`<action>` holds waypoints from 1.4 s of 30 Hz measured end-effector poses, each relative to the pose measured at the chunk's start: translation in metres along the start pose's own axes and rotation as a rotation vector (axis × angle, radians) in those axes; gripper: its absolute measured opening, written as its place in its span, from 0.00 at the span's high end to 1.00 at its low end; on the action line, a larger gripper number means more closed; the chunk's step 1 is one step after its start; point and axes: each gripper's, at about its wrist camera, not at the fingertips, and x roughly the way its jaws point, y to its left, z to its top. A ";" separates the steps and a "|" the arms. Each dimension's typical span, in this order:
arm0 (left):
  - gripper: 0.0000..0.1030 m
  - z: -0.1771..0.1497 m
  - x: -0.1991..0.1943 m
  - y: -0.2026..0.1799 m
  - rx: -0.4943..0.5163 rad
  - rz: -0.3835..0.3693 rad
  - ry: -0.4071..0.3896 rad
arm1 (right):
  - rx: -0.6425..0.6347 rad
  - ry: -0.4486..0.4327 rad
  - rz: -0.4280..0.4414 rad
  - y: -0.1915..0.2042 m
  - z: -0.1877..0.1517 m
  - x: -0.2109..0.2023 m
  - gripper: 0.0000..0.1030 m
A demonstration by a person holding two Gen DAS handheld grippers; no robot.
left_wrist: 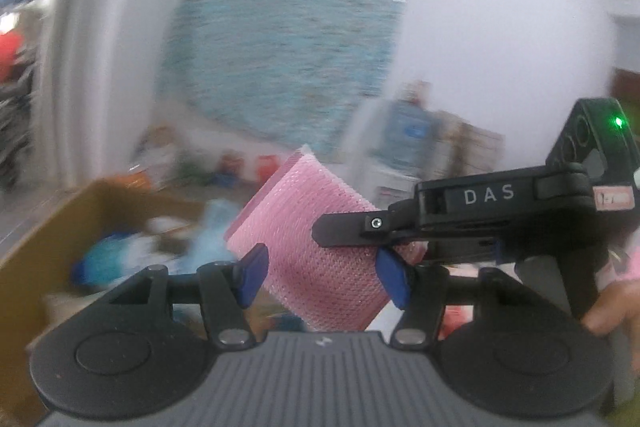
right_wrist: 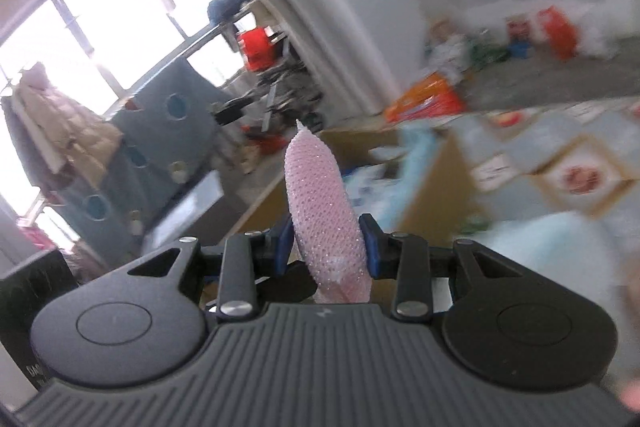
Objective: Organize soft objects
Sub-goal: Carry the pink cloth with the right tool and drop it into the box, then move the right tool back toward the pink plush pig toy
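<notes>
Holding the pink mesh sponge aloft above the cardboard box, I have my right gripper clamped on its lower edge and my left gripper spread astride it, seemingly for a handover.

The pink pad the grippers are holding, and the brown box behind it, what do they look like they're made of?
Pink pad: probably a foam sponge wrapped in glittery mesh; tiny woven cells sparkle, and in the right wrist view it bulges between the right gripper pads.
Brown box: apparently plain matte cardboard, with flat tan walls, though it is blurred.
</notes>
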 end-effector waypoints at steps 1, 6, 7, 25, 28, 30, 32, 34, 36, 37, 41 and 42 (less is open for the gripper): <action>0.41 0.001 0.001 0.016 -0.027 0.027 0.009 | 0.010 0.018 0.013 0.009 0.001 0.019 0.67; 0.37 -0.001 0.020 0.090 -0.143 0.157 0.091 | 0.114 0.128 -0.006 0.030 0.004 0.121 0.67; 0.37 -0.003 0.025 0.102 -0.165 0.198 0.112 | 0.138 0.148 -0.022 0.031 0.002 0.138 0.68; 0.32 -0.013 -0.010 0.170 -0.265 0.301 0.087 | 0.329 0.188 -0.308 0.021 -0.035 0.252 0.58; 0.32 -0.016 -0.009 0.172 -0.273 0.296 0.087 | 0.337 0.212 -0.342 0.014 -0.037 0.252 0.46; 0.32 -0.017 -0.009 0.172 -0.276 0.294 0.088 | 0.338 0.231 -0.369 0.010 -0.041 0.253 0.39; 0.32 -0.018 -0.008 0.173 -0.280 0.288 0.091 | 0.319 0.245 -0.361 0.011 -0.044 0.251 0.36; 0.32 -0.018 -0.012 0.172 -0.270 0.286 0.083 | 0.294 0.255 -0.379 0.015 -0.046 0.251 0.30; 0.32 -0.017 -0.015 0.171 -0.263 0.290 0.070 | 0.231 0.267 -0.406 0.025 -0.048 0.253 0.27; 0.32 -0.017 -0.018 0.171 -0.264 0.291 0.063 | 0.193 0.266 -0.420 0.030 -0.047 0.255 0.26; 0.31 -0.013 -0.029 0.172 -0.264 0.295 0.033 | 0.084 0.229 -0.467 0.046 -0.046 0.250 0.21; 0.31 -0.012 -0.032 0.173 -0.263 0.299 0.026 | 0.081 0.232 -0.449 0.046 -0.044 0.248 0.21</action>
